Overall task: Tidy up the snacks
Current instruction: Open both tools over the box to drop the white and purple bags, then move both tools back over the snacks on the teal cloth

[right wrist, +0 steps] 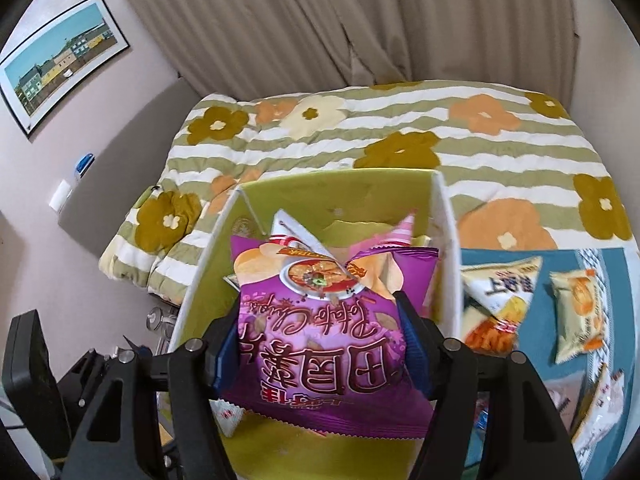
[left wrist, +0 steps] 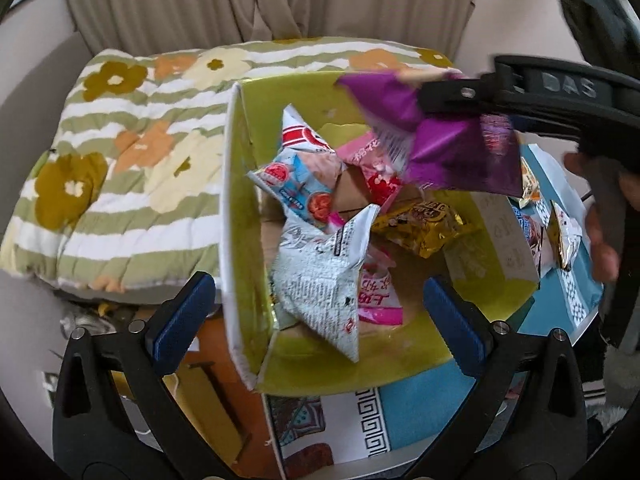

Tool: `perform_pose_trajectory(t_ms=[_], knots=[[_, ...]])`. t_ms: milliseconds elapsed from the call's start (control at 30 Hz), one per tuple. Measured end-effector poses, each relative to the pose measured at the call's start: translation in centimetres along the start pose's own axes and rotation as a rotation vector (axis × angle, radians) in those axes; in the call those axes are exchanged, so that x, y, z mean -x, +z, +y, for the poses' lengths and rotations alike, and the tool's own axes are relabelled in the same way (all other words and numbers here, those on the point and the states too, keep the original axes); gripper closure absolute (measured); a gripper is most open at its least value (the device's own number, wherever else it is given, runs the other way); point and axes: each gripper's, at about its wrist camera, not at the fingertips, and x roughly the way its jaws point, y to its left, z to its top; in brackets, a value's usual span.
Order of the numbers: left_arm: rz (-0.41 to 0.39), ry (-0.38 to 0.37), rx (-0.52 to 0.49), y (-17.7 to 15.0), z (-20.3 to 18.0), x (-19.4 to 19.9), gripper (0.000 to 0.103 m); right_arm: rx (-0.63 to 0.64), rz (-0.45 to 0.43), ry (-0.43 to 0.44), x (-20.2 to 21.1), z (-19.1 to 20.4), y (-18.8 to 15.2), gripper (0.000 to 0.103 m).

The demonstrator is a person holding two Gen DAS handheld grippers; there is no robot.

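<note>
The left gripper (left wrist: 316,308) stands spread wide with nothing between its ribbed blue pads (left wrist: 182,316), poised over the near corner of an open cardboard box (left wrist: 236,208) whose inner walls are a glossy yellow-green and whose cut edges show white. Inside the box lies a loose heap of crinkled foil packets: a pale blue one with red round logos (left wrist: 302,188), a white pillow-shaped one covered in fine print (left wrist: 324,280), a pink one (left wrist: 376,300) tucked beneath it, and a shiny gold packet (left wrist: 424,228) toward the right wall. The right gripper (right wrist: 320,340) carries a purple chip bag (right wrist: 320,344), puffy and glossy with large white characters and a printed bowl of food, directly above the box opening; its dark blue pads sit against the bag's two sides, though whether they press firmly on it cannot be told for sure. In the left wrist view the same bag (left wrist: 448,148) appears blurred and creased at the right gripper's black fingers. The box rests on a table (right wrist: 560,280) with a smooth blue patterned top, where a triangular yellow packet (right wrist: 500,292) and a flat cream packet (right wrist: 580,316) lie just beside the box's right wall. Behind the box spreads a quilted blanket (right wrist: 400,132) with wavy green and white stripes and soft flower shapes, and pleated beige curtains (right wrist: 280,20) hang beyond.
</note>
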Motion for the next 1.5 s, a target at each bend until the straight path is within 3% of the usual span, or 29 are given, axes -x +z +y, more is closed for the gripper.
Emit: perform_pose_trajectory(t_ms=[33, 100, 167, 533, 933, 1200, 1367, 1500], knots=[[-0.003, 0.012, -0.005, -0.1, 0.0, 0.2, 0.000, 0.006, 0.006, 0.006, -0.4, 0.4, 0.1, 0.033], [-0.008, 0.021, 0.002, -0.3, 0.2, 0.6, 0.000, 0.021, 0.008, 0.024, -0.9, 1.0, 0.3, 0.014], [-0.010, 0.014, 0.022, -0.4, 0.8, 0.8, 0.000, 0.026, -0.007, 0.022, -0.8, 1.3, 0.1, 0.005], [-0.018, -0.025, 0.003, -0.5, 0.2, 1.1, 0.000, 0.049, -0.044, -0.042, 1.0, 1.2, -1.5, 0.005], [-0.067, -0.010, -0.019, 0.3, -1.2, 3.7, 0.000, 0.043, -0.094, -0.079, 5.1, 1.3, -2.2, 0.005], [-0.115, -0.004, 0.000, 0.1, -5.8, 5.6, 0.000, 0.068, -0.162, -0.097, 10.3, -1.7, -3.5, 0.005], [-0.128, -0.043, 0.027, -0.3, -10.2, 5.6, 0.000, 0.051, -0.187, -0.128, 13.9, -6.2, -4.9, 0.005], [-0.131, -0.044, -0.007, -0.6, -14.6, 5.0, 0.000, 0.014, -0.196, -0.164, 16.3, -10.3, -6.2, 0.005]])
